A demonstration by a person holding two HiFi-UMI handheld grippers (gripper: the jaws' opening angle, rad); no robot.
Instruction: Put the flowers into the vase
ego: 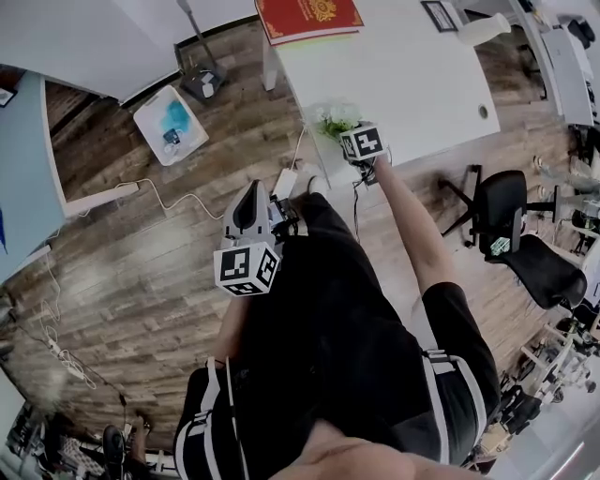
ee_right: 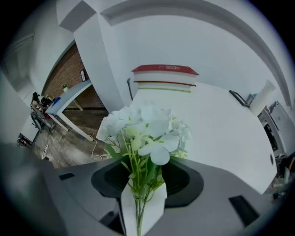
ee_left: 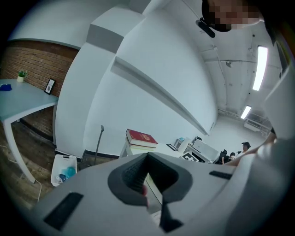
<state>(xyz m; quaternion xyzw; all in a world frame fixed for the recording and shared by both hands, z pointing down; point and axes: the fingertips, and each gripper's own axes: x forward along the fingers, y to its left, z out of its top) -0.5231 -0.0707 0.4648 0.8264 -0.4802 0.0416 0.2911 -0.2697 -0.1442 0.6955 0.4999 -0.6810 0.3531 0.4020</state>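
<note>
Nearest the body, at the middle left of the head view, the left gripper [ee_left: 153,193] hangs over the brown wood-plank floor [ego: 141,272], clear of the worktop. Its own view shows its fingers a little apart with nothing between them, only the room beyond the slit. It looks parked there so that it does not get in the other arm's way. Further up the frame, the outstretched right arm carries the right gripper [ee_right: 138,207] down to the near edge of the large white worktop [ego: 403,84], where the bunch of white artificial flowers with green stems and leaves [ee_right: 147,126] is. In the right gripper view the blossoms fill the centre and point away from the camera. The thin stems run back toward it through the wedge-shaped gap between the fingers. The fingers are spread, with pale worktop showing on either side of the stems, so as far as I can see they straddle the stems without pressing on them. That layout suits a grip low on the stems, which would spare the petals and leave the cut ends free to enter a vase mouth. Beyond the flowers the worktop is bare up to a red-covered book on a short stack [ego: 307,17] at the top centre of the head view. At the upper right, well apart from the flowers, stands a white tapered cylinder [ego: 483,28]. I take it for the vase, though it is too small to be sure. If so, the flowers have yet to be carried across the worktop to it.
</note>
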